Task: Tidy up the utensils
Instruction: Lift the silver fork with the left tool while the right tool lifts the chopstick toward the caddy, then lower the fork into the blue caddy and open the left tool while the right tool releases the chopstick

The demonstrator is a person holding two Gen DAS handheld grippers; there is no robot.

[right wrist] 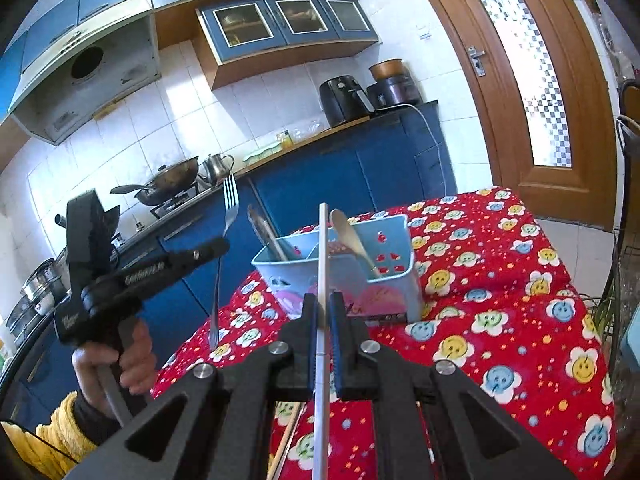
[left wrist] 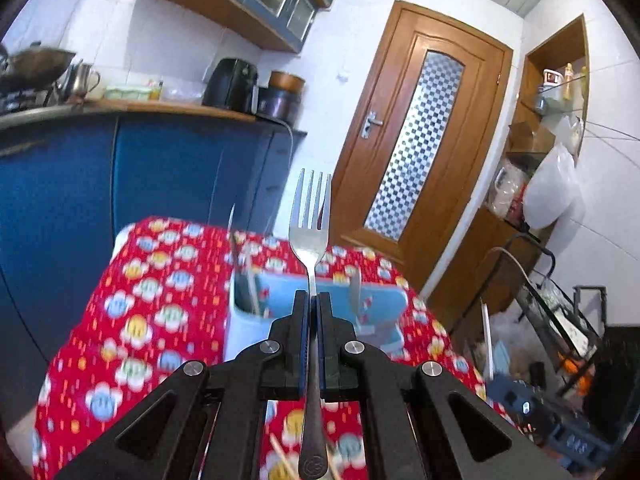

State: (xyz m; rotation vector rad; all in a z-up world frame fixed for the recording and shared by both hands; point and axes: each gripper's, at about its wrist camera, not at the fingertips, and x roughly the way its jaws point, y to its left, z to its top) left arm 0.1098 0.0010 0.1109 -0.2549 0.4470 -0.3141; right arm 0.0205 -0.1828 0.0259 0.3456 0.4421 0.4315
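Observation:
My left gripper [left wrist: 313, 300] is shut on a metal fork [left wrist: 310, 216], which stands tines up above the table. The right wrist view shows this gripper [right wrist: 219, 247] at the left in a hand [right wrist: 134, 356], with the fork [right wrist: 229, 208] hanging through it. My right gripper [right wrist: 323, 305] is shut on a thin white chopstick [right wrist: 322, 248] that points up and forward. Beyond both stands a light blue utensil caddy [right wrist: 396, 240] [left wrist: 384, 300] with compartments. It holds a wooden spoon [right wrist: 352, 236] and a dark-headed utensil [right wrist: 262, 226].
The caddy stands on a table under a red flowered cloth [right wrist: 500, 320] [left wrist: 140, 320]. Thin wooden chopsticks [right wrist: 286, 440] lie on the cloth below my right gripper. Blue kitchen cabinets [left wrist: 160, 168] run behind the table. A wooden door [left wrist: 420, 140] and a cluttered rack [left wrist: 560, 320] are to the right.

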